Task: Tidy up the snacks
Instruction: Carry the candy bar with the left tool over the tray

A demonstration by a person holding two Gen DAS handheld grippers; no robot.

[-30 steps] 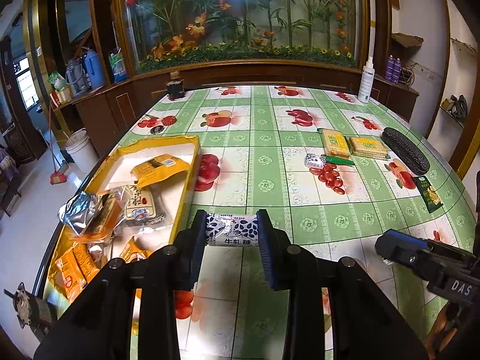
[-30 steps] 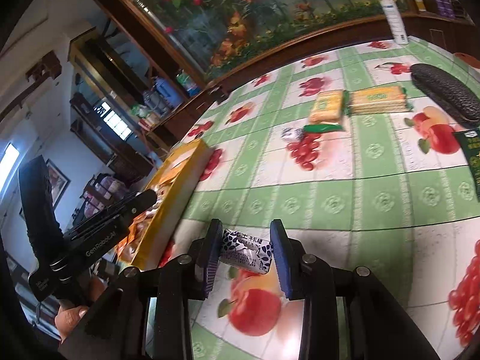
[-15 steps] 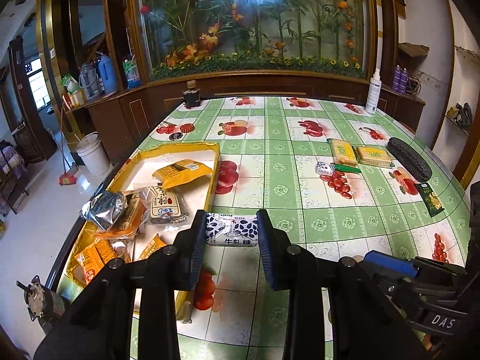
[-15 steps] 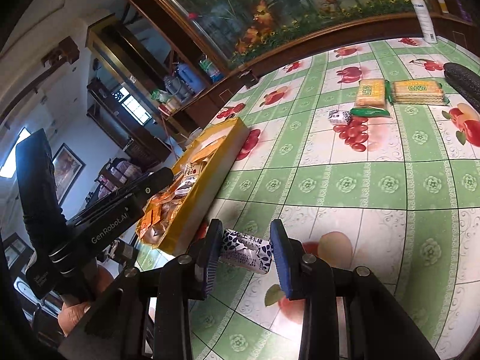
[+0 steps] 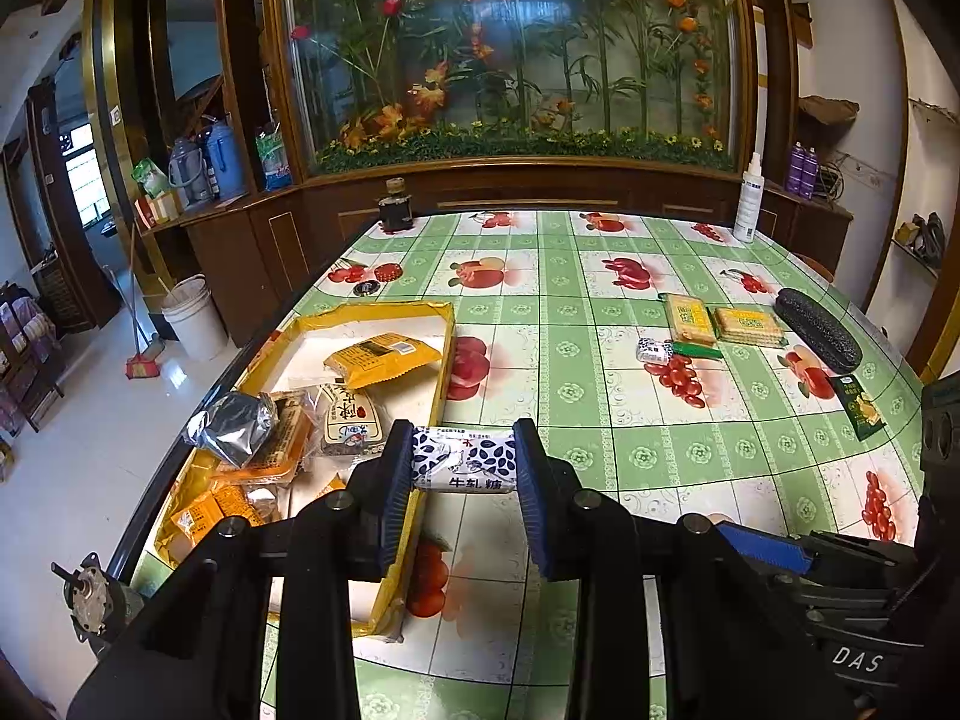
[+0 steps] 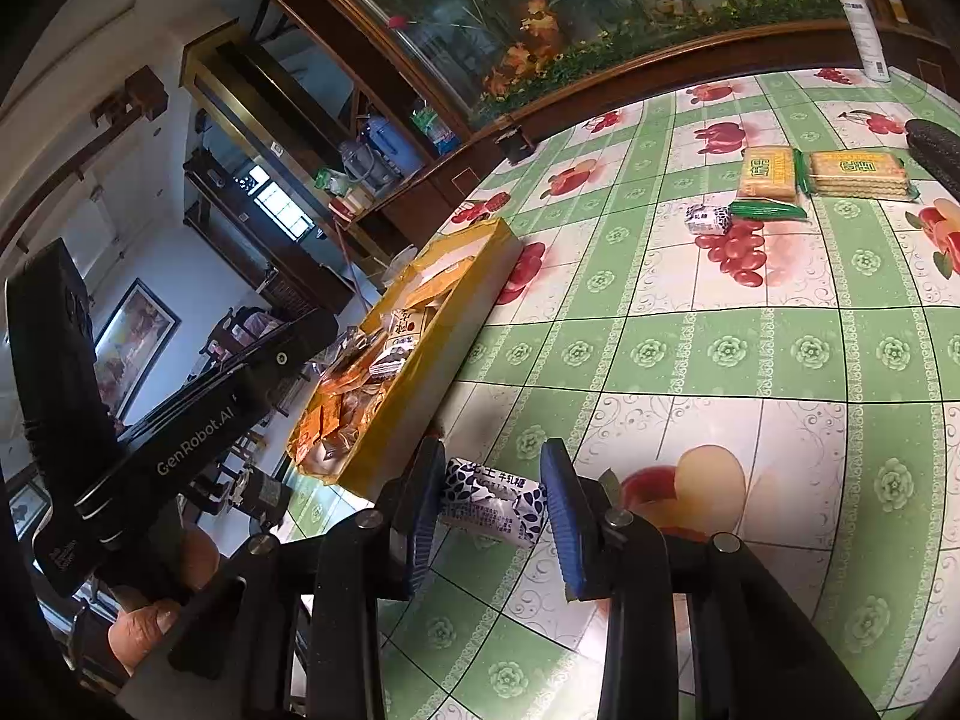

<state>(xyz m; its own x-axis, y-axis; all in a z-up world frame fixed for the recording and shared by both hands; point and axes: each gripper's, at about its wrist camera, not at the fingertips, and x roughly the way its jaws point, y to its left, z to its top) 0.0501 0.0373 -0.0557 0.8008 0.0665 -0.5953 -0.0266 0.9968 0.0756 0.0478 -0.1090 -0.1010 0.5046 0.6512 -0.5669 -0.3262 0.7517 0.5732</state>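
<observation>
My left gripper (image 5: 463, 461) is shut on a white and dark-blue nougat candy pack (image 5: 465, 459), held above the table at the right rim of the yellow tray (image 5: 447, 348). The tray holds several snack packets, among them a yellow one (image 5: 384, 357) and a silver one (image 5: 234, 423). My right gripper (image 6: 492, 501) is shut on a second blue-and-white candy pack (image 6: 495, 504), held above the table just right of the tray (image 6: 420, 420). The left gripper's body (image 6: 198, 420) shows at the left of the right wrist view.
On the table to the right lie a small candy pack (image 5: 654, 350), a green stick pack (image 5: 696, 351), two cracker packs (image 5: 690, 318), a black case (image 5: 816, 330) and a green sachet (image 5: 861, 399). A dark bottle (image 5: 394, 213) and white spray bottle (image 5: 750, 198) stand at the far edge.
Both grippers have moved left toward the yellow tray, each still holding its candy pack. The left one's pack now sits at the tray's right rim.
</observation>
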